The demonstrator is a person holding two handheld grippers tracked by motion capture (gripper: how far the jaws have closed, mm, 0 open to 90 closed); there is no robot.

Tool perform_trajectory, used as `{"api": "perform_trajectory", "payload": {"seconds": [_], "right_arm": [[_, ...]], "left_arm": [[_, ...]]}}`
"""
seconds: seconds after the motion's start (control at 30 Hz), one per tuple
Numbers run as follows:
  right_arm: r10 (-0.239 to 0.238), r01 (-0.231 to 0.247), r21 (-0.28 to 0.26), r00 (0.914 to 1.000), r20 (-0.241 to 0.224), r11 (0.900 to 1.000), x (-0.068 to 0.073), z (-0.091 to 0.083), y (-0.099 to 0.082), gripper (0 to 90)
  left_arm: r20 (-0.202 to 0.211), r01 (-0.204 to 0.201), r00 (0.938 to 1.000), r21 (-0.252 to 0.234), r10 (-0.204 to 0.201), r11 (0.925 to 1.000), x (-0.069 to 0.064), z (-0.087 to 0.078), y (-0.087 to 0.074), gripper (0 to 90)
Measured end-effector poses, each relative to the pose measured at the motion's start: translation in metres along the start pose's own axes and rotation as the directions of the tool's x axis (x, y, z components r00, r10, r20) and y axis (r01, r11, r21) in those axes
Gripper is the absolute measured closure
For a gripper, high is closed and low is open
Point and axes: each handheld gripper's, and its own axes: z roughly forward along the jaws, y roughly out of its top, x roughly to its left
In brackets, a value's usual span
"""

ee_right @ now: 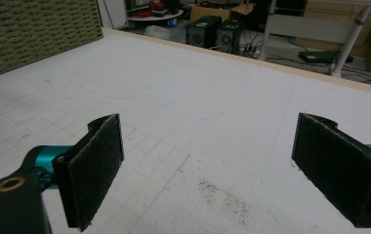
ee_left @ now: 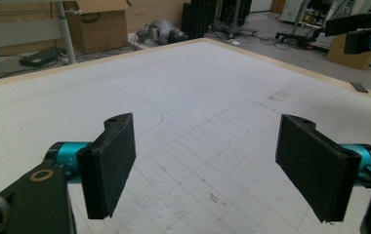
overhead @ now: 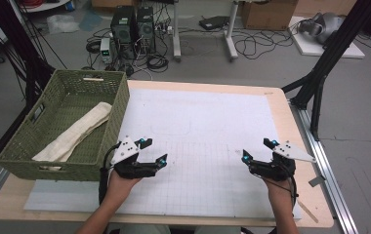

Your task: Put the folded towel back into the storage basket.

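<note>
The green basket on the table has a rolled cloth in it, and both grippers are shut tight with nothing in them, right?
Not quite. The basket does hold the cloth, but the left gripper and right gripper are both open, with nothing in them. Each gripper view shows its jaws wide apart over the mat.

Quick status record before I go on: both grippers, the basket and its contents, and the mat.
left gripper: open, holds nothing, over the mat beside the basket's near right corner
right gripper: open, holds nothing, over the mat's right part
fingers: black pads wide apart in both gripper views
basket: green woven, on the table's left side
cloth: cream, rolled, lying diagonally inside the basket
mat: white, gridded near the person, faint outlines drawn, a dark smudge in the right gripper view
</note>
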Motion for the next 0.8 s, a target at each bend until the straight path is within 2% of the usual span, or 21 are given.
{"api": "perform_trajectory", "payload": {"seconds": [0.4, 0.8], "right_arm": [[-0.001, 0.001, 0.003, 1.0, 0.002, 1.0, 0.0032, -0.002, -0.0008, 11.2], [-0.001, 0.001, 0.017, 1.0, -0.002, 0.9999, 0.003, 0.0006, -0.0021, 11.2]], "left_arm": [[-0.005, 0.023, 0.9997, -0.004, -0.023, 0.9997, 0.003, -0.0023, 0.0009, 23.0], [-0.011, 0.018, 0.9998, -0.003, -0.018, 0.9998, 0.0045, -0.0031, 0.0016, 23.0]]}}
